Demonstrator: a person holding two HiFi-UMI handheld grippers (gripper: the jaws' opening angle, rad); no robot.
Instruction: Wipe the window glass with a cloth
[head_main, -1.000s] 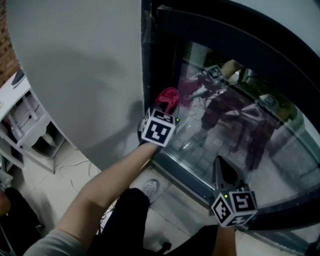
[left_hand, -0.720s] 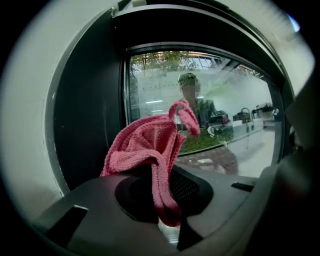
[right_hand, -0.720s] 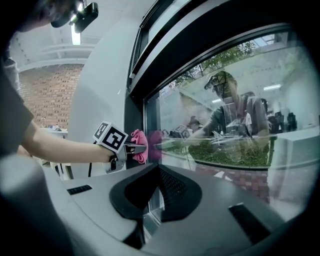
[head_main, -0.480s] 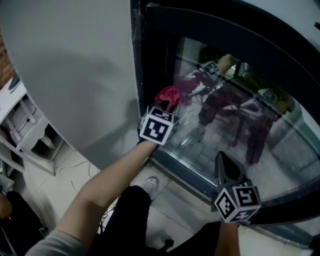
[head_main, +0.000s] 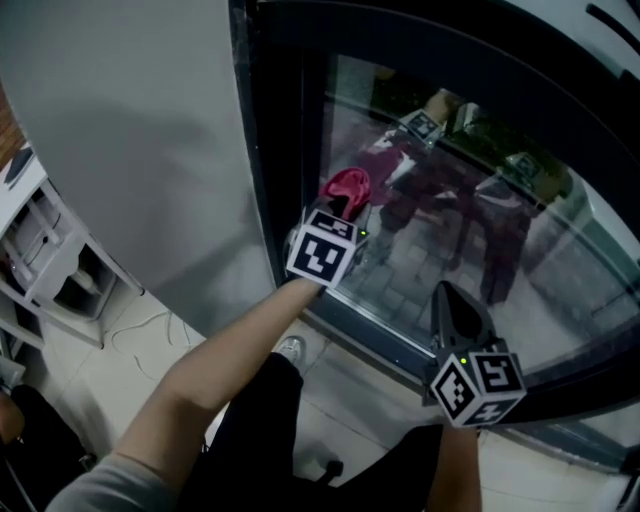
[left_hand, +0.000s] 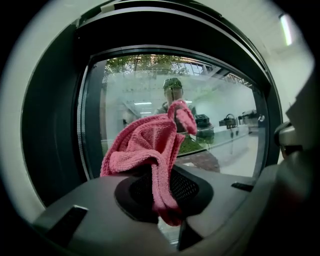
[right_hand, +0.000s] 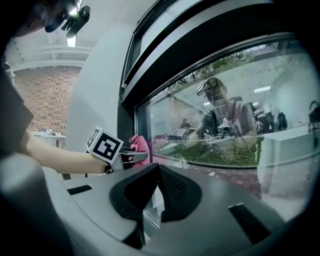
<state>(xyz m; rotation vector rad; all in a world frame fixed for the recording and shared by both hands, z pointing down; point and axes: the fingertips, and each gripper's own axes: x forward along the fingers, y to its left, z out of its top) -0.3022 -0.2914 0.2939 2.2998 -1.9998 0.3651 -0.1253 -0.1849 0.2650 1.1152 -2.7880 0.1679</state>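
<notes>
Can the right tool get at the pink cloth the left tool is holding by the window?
Probably yes. Nothing stands between the right tool and the pink terry cloth, only open air beside the window glass. But its jaws are together, and the left tool is clamped on the cloth.

Looks like an office or lab workroom, not a home: tall window glass (head_main: 430, 262) set in a heavy dark frame (head_main: 288, 130), plain grey wall (head_main: 130, 150) beside it, pale hard floor (head_main: 85, 368) with loose cables (head_main: 135, 322), white racks (head_main: 50, 268) at the left edge. Farther back, a bare brick wall (right_hand: 47, 102) and a ceiling strip light (left_hand: 286, 29). Beyond the pane, paving (right_hand: 240, 173) and greenery (right_hand: 225, 155), at ground level
</notes>
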